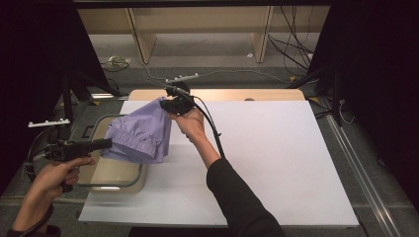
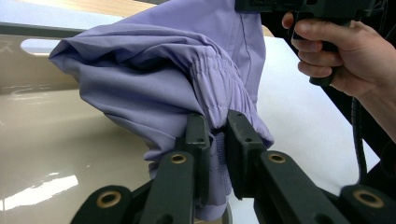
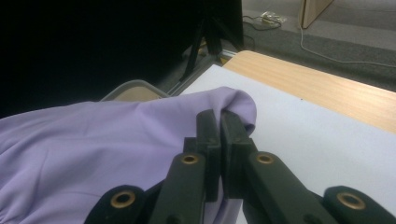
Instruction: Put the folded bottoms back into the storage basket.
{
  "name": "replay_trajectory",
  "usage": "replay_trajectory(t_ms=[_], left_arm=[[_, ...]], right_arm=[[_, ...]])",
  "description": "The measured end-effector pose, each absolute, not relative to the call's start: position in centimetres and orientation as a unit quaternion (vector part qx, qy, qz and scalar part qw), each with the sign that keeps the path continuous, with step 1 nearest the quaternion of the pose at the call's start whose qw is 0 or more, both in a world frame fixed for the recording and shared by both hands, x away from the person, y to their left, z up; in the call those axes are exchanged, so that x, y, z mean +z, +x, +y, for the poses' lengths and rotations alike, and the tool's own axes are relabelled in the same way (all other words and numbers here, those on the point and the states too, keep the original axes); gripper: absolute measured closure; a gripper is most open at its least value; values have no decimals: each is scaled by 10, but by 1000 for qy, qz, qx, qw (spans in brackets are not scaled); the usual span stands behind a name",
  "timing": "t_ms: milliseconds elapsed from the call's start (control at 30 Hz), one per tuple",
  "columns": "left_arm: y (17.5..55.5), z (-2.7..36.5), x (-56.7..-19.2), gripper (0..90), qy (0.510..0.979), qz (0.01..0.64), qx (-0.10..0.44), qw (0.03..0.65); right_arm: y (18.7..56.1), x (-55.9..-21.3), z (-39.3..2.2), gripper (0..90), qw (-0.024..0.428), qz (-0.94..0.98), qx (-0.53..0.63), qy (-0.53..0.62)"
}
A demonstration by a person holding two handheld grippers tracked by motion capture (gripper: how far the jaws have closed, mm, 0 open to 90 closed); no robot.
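Lilac garment (image 1: 141, 133) stretched between grippers, elastic hem pinched in left gripper (image 2: 217, 135) jaws, corner clamped in right gripper (image 3: 219, 122) jaws

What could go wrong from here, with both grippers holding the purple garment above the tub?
The left gripper pinches only the gathered elastic edge of the purple garment, so the fabric might slip out. The right gripper clamps just a small fold at the far corner; a pull apart could free it. Loose cloth hanging over the beige tub may snag on its rim.
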State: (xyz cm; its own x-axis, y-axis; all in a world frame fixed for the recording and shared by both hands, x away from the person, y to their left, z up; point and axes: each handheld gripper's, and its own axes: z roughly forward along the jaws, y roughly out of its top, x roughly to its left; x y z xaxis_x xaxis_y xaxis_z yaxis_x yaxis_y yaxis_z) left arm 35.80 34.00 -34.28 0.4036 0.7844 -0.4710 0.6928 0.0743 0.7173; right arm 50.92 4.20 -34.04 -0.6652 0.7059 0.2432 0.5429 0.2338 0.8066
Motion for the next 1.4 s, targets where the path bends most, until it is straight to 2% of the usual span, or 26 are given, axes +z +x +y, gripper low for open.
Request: replay_trajectory(t_ms=[1400], left_arm=[[350, 387, -343, 800, 669, 573, 63, 469]], right_arm=[[507, -342, 95, 883, 76, 795, 462, 385]])
